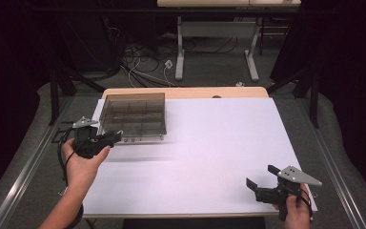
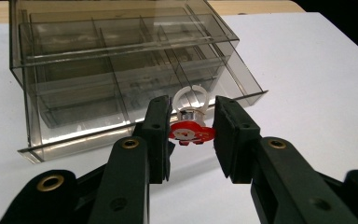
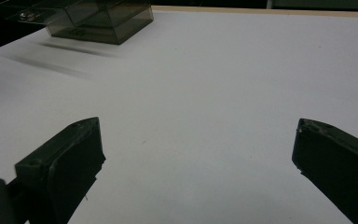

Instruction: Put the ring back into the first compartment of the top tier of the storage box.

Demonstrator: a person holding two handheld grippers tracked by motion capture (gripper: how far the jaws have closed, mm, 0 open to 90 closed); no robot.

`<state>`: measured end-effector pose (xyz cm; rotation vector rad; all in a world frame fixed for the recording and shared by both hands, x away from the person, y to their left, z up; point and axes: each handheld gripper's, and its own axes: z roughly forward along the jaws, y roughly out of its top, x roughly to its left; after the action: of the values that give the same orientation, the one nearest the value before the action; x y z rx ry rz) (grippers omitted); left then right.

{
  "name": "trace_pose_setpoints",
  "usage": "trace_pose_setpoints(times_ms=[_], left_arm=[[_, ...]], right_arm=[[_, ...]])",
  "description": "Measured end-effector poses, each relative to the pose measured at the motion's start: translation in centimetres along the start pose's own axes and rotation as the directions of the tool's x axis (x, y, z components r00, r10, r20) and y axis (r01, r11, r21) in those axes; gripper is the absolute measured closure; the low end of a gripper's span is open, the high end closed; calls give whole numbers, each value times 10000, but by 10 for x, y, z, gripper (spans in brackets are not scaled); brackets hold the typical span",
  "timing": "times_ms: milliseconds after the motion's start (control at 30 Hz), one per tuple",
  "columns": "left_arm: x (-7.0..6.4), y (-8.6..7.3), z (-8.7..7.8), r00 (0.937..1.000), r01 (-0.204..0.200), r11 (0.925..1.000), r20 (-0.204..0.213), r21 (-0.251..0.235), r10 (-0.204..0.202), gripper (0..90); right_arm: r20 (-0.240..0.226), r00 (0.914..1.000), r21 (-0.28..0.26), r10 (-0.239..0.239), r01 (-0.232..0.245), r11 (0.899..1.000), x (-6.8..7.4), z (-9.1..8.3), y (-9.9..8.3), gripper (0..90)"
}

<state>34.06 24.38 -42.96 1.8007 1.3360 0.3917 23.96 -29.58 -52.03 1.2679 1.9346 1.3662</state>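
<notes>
A smoky clear plastic organiser box [image 1: 132,113] with several compartments stands at the table's back left; its drawer [image 2: 121,98] is slid out toward me. My left gripper [image 1: 116,138] hovers just in front of the box, shut on a small red flower-shaped ring with a white band [image 2: 191,125]. In the left gripper view the ring sits between the two jaws of my left gripper [image 2: 192,133], just before the drawer's front lip. My right gripper [image 1: 258,185] stands open near the table's front right edge, with nothing between its fingers [image 3: 74,149].
White paper [image 1: 209,148] covers the tabletop, with a wooden edge showing at the back. Cables and a desk frame [image 1: 217,43] lie on the floor beyond the table. A small metal piece [image 3: 26,15] lies in the drawer, seen in the right gripper view.
</notes>
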Motion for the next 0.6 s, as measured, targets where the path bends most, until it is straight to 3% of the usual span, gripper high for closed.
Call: trace_pose_setpoints(times_ms=[600], left_arm=[[10, 12, 6, 9989, 325, 9983, -309, -492, -341, 672]], right_arm=[[-7, 10000, 85, 22, -22, 10000, 0, 0, 0, 14]])
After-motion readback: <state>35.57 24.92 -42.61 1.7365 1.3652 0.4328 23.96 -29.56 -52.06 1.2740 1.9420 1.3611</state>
